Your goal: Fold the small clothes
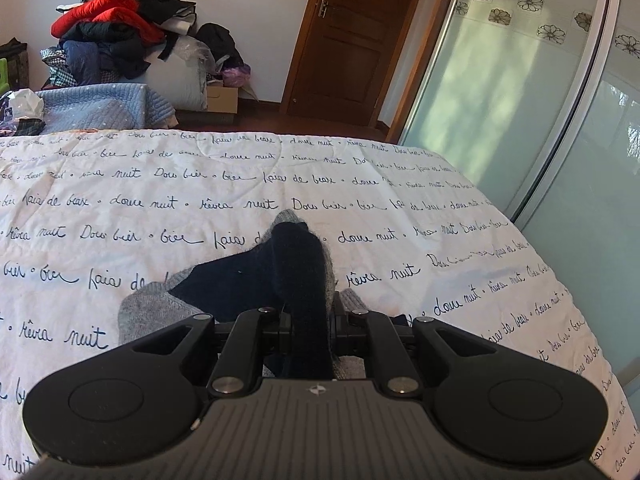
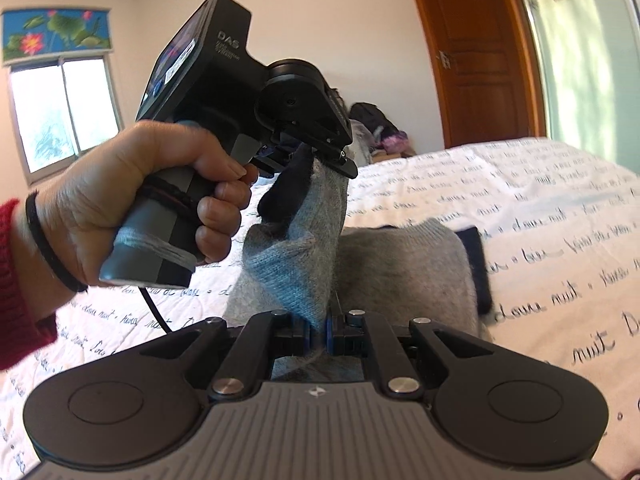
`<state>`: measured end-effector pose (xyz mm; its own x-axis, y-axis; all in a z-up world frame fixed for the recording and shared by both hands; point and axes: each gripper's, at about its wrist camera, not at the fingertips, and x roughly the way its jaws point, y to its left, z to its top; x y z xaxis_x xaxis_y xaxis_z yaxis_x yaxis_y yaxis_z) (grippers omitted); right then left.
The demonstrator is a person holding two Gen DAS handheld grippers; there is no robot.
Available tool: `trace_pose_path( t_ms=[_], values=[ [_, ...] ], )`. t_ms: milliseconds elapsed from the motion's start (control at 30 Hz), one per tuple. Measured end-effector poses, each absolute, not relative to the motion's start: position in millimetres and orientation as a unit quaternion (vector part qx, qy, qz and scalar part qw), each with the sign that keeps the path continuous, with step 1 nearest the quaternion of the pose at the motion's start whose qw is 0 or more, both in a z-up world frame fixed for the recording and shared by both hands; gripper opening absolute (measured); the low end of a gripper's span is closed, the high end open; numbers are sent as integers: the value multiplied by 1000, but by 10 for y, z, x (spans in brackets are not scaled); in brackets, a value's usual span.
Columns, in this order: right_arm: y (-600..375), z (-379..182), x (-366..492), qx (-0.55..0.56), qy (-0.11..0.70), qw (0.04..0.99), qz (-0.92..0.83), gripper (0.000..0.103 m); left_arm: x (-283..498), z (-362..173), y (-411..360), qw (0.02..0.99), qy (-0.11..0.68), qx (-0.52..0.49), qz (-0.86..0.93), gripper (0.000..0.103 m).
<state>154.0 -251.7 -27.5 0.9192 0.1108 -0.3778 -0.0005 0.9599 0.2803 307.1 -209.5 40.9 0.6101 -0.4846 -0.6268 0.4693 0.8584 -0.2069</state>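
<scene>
Both tools grip one sock
Left tool [image 1: 310,330] and right tool [image 2: 318,330], at lower centre, clamp the grey-and-navy sock [image 2: 296,248] above the bed [image 2: 540,208].

Sock [image 2: 304,248] end hidden inside both tongs' closed jaws

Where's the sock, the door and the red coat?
sock [image 2: 292,264]: right wrist view, grey middle part hanging between both tongs.
door [image 1: 340,40]: left wrist view, brown wooden panel.
red coat [image 1: 108,12]: left wrist view, top of the pile.
</scene>
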Motion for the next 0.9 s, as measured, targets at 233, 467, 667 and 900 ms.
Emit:
trace_pose_path(
  t_ms=[233, 467, 667, 900],
  values=[
    [-2684, -335, 1471, 167, 207, 964, 10, 7, 3068, 279, -2356, 890, 363, 3, -275, 14],
    [-2823, -383, 1442, 195, 220, 956, -1, 7, 3064, 108, -2571, 885, 373, 18, -277, 14],
    [-2902, -446, 1435, 209, 227, 951, -9, 7, 3044, 8, -2701, 883, 377, 33, -278, 14],
    [-3008, -507, 1449, 233, 236, 943, -15, 7, 3038, -54, -2788, 880, 383, 44, -279, 14]
  ],
)
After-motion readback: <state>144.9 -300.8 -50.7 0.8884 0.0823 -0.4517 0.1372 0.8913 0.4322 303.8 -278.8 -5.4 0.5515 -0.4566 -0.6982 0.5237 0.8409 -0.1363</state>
